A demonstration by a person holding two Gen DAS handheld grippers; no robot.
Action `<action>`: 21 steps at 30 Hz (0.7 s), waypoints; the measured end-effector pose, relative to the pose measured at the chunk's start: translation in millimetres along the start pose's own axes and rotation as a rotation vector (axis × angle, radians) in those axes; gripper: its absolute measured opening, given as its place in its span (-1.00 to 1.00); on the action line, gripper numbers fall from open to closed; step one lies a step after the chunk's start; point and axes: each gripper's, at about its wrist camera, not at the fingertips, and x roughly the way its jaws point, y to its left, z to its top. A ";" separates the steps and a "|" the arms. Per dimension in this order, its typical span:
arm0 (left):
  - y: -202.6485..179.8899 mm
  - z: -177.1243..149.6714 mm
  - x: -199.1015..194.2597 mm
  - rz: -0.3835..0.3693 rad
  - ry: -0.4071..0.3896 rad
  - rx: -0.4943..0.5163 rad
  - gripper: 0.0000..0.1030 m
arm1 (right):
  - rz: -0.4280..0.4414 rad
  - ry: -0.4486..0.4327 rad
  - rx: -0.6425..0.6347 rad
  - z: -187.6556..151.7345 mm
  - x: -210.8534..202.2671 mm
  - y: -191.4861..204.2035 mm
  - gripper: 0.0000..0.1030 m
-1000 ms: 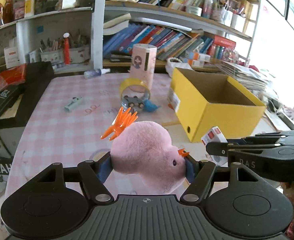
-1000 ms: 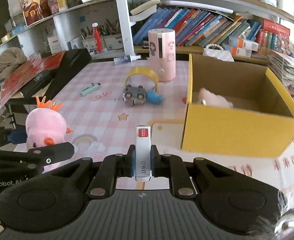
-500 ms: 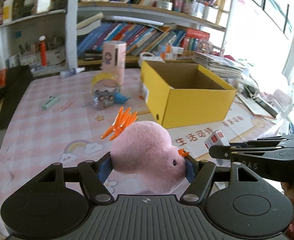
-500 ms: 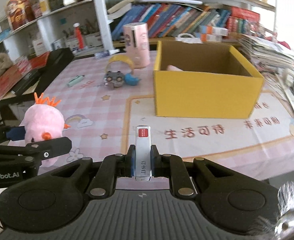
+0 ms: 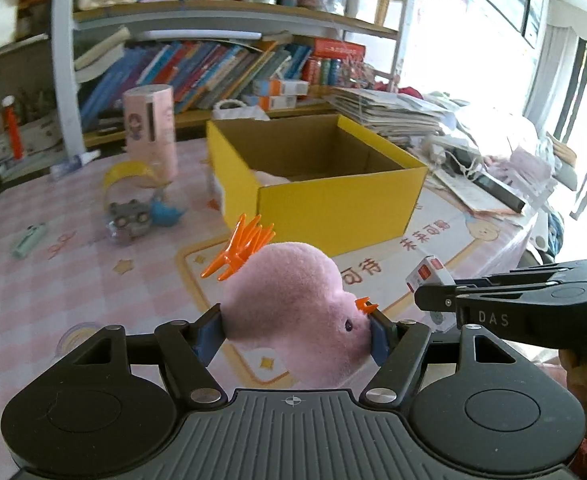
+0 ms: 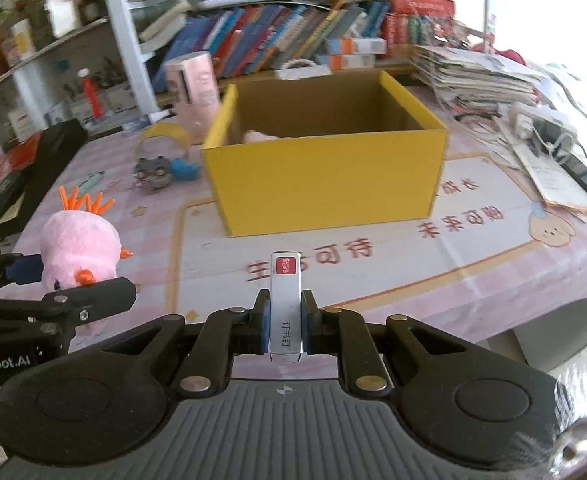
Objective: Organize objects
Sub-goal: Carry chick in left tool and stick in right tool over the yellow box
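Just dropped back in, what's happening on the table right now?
Both grippers are loaded. The left gripper is shut on a pink plush toy with orange spikes, and the right gripper is shut on a small white staple box. Both are held in front of the open yellow box, which already has something pink inside. A tape roll, a small grey toy and a pink cylinder are out on the tablecloth.

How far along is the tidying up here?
One pale pink thing already lies in the yellow box. In hand: the left gripper holds the pink plush toy, the right gripper a small staple box. Still out on the table: tape roll, grey toy car, pink canister.
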 end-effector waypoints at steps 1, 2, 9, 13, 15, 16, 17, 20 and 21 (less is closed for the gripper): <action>-1.5 2.4 3.5 -0.001 0.000 0.003 0.37 | -0.003 0.003 0.007 2.2 2.4 -4.8 -0.74; -2.8 5.0 7.6 -0.001 0.000 0.004 0.37 | -0.006 0.004 0.010 4.6 4.4 -8.4 -0.74; -14.1 26.5 35.2 -0.008 0.003 0.004 0.37 | -0.013 0.014 0.011 24.6 22.4 -31.8 -0.74; -20.6 45.8 49.7 0.003 -0.015 0.008 0.37 | -0.017 -0.006 0.010 41.9 30.3 -46.8 -0.74; -22.8 58.5 58.6 0.019 -0.030 0.012 0.37 | -0.017 -0.030 0.001 53.0 33.1 -54.8 -0.74; -23.7 64.7 62.6 0.028 -0.038 0.012 0.37 | -0.018 -0.046 -0.010 59.9 34.6 -58.6 -0.74; -24.7 71.1 66.8 0.036 -0.046 0.012 0.37 | -0.019 -0.061 -0.020 66.4 36.6 -61.8 -0.74; -25.8 92.7 80.7 0.070 -0.075 0.009 0.37 | -0.019 -0.107 -0.062 89.7 45.5 -70.7 -0.74; -25.8 100.1 85.7 0.083 -0.084 0.006 0.37 | -0.017 -0.117 -0.075 96.9 48.9 -73.3 -0.74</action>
